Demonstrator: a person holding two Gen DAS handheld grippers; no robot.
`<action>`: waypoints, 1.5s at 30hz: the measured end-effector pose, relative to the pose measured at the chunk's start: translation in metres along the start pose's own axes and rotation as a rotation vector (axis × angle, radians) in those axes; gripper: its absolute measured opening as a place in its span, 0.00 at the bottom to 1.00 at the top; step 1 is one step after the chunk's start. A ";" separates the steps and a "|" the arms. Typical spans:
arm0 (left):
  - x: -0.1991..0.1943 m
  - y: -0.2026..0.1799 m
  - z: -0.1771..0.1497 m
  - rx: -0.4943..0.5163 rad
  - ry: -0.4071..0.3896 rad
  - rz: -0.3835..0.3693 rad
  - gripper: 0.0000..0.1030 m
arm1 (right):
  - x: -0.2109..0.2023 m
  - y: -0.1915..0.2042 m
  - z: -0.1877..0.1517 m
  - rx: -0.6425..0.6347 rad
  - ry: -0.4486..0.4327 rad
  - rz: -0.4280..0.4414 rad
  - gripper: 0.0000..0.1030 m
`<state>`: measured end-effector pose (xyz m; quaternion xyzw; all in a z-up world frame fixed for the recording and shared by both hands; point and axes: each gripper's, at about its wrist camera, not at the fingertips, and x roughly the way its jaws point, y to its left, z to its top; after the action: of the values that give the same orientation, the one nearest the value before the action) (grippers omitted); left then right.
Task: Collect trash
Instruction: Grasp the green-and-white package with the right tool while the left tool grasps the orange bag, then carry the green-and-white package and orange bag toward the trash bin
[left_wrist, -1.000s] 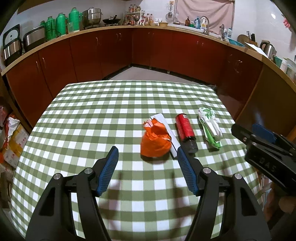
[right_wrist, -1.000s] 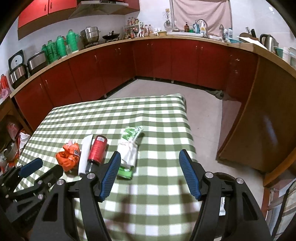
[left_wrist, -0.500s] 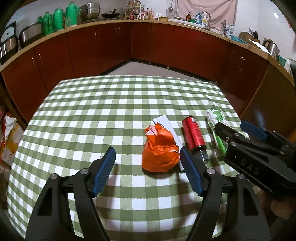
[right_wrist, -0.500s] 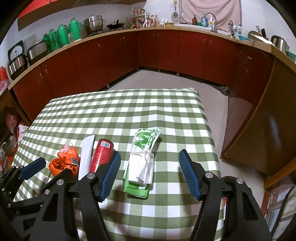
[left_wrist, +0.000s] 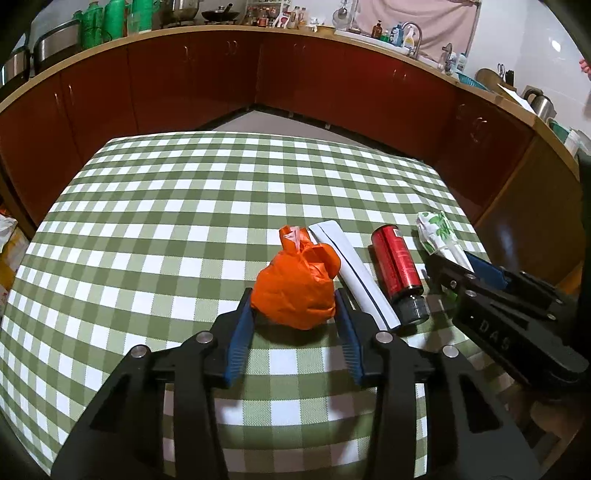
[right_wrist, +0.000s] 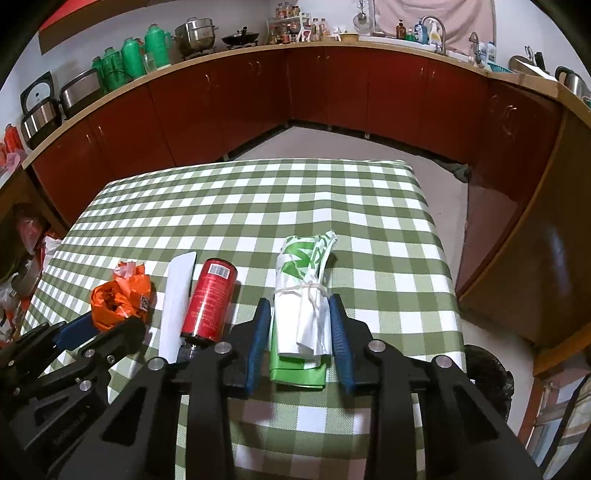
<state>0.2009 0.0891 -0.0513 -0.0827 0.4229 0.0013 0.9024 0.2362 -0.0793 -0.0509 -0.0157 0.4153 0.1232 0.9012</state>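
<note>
Left gripper closed around crumpled orange plastic bag, pads touching both sides. Right gripper pinched on rolled green-and-white bag bundle near the table's right edge. Between them, on checked tablecloth: white paper strip and red can, side by side.

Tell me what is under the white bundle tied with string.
A folded green bag lies under the white bundle, sticking out at its near end on the checked tablecloth. How far it runs beneath is covered.
</note>
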 end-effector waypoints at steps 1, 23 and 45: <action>0.000 0.001 0.000 -0.002 -0.001 -0.004 0.40 | 0.000 0.001 0.000 -0.002 0.000 0.001 0.32; -0.062 0.000 -0.041 -0.009 -0.058 0.023 0.39 | -0.072 -0.008 -0.053 0.007 -0.076 0.008 0.31; -0.093 -0.109 -0.091 0.151 -0.060 -0.073 0.39 | -0.128 -0.099 -0.108 0.130 -0.115 -0.121 0.31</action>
<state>0.0794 -0.0259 -0.0215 -0.0298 0.3913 -0.0610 0.9178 0.0991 -0.2157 -0.0320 0.0251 0.3683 0.0421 0.9284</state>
